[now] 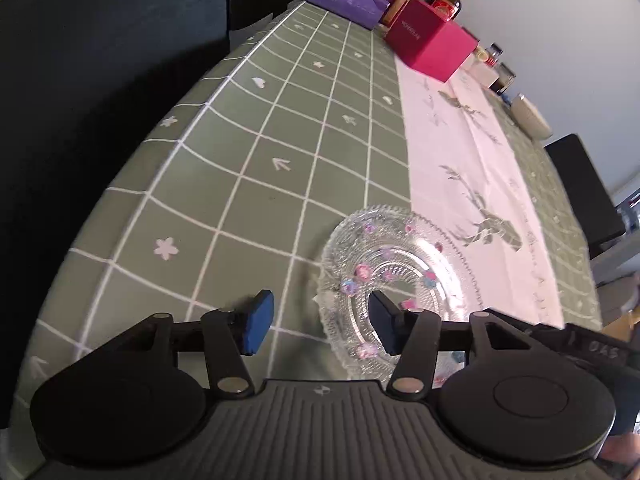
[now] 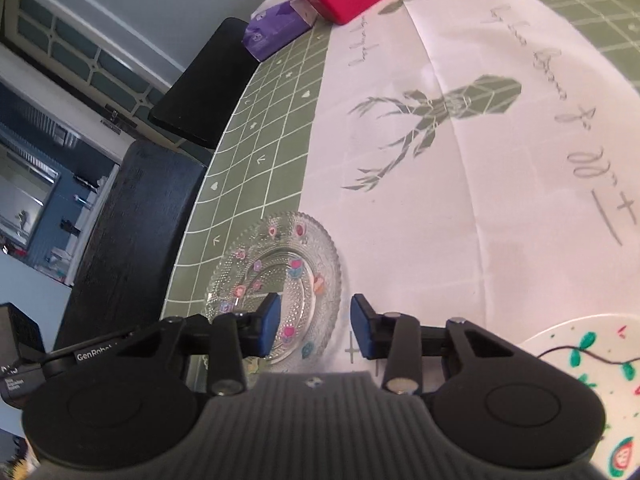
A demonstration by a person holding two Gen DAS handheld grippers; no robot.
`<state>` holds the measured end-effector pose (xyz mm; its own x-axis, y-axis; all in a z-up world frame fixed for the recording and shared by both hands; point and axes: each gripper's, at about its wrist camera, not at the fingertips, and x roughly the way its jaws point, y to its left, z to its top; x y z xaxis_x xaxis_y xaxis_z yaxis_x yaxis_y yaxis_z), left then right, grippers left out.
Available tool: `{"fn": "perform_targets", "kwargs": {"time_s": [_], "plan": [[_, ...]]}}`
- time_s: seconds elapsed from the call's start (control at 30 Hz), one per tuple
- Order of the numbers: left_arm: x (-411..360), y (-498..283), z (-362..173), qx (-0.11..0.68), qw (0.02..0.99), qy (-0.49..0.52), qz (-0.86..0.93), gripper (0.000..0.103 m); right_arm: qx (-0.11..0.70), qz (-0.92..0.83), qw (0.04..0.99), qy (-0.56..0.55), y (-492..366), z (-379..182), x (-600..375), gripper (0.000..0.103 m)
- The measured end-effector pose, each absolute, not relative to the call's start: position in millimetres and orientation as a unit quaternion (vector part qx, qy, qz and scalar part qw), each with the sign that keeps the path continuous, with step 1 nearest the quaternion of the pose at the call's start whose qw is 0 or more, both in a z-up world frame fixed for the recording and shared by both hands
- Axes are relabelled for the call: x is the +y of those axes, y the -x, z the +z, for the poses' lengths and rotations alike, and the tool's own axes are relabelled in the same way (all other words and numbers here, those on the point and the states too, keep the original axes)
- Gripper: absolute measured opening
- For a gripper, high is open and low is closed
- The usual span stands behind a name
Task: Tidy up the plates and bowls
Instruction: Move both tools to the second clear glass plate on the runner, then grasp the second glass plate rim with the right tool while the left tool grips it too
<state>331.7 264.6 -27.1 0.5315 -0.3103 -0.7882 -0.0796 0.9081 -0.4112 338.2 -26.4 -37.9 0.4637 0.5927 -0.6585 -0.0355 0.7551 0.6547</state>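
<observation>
Two cloths cover the table: a green checked tablecloth (image 1: 248,152) and a white deer-print runner (image 2: 440,200). Their seam runs under the glass plate (image 1: 400,264), near the table's edge, with bare cloth beyond. Both grippers straddle its rim unclenched: the left gripper (image 1: 320,324) and the right gripper (image 2: 316,330). A painted plate (image 2: 592,360) lies at the right.

clear glass plate (image 1: 400,280) with tiny coloured flowers lies flat, straddling green cloth and white runner; a white painted plate (image 2: 592,364) sits nearby.
</observation>
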Motion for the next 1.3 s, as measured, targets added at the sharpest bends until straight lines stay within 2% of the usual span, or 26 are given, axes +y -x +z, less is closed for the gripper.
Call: {"fn": "perform_targets", "kwargs": {"time_s": [0.07, 0.27, 0.5, 0.6, 0.67, 0.7, 0.77, 0.8, 0.9, 1.3], "plan": [[262.0, -331.0, -27.3, 0.471, 0.858, 0.196, -0.068, 0.063, 0.484, 0.201, 0.795, -0.306, -341.9, -44.7, -28.4, 0.036], [253.4, -328.3, -26.7, 0.464, 0.866, 0.173, -0.064, 0.062, 0.498, 0.211, 0.746, -0.388, -354.6, -61.0, -40.1, 0.035], [252.4, -330.5, -29.3, 0.477, 0.847, 0.207, -0.112, 0.061, 0.5, 0.214, 0.757, -0.361, -357.3, -54.2, -29.9, 0.036], [254.8, -330.0, -30.6, 0.474, 0.845, 0.22, -0.111, 0.058, 0.5, 0.213, 0.754, -0.369, -357.1, -56.9, -31.8, 0.036], [259.9, -330.5, -32.0, 0.474, 0.84, 0.242, -0.104, 0.056, 0.504, 0.213, 0.746, -0.381, -358.0, -60.6, -35.2, 0.032], [262.5, -330.7, -32.9, 0.475, 0.836, 0.255, -0.101, 0.054, 0.509, 0.209, 0.74, -0.387, -358.9, -63.0, -37.1, 0.029], [266.9, -332.3, -33.4, 0.481, 0.833, 0.259, -0.089, 0.04, 0.524, 0.193, 0.727, -0.399, -360.4, -69.1, -42.9, 0.007], [268.3, -332.5, -33.7, 0.483, 0.833, 0.257, -0.083, 0.03, 0.529, 0.189, 0.721, -0.406, -361.0, -72.8, -45.5, 0.002], [270.3, -330.3, -35.9, 0.481, 0.84, 0.241, -0.074, 0.012, 0.528, 0.196, 0.713, -0.418, -359.6, -77.4, -50.0, 0.001], [264.1, -323.9, -32.1, 0.467, 0.857, 0.199, -0.094, 0.013, 0.516, 0.194, 0.747, -0.373, -353.6, -64.5, -41.3, 0.003]]}}
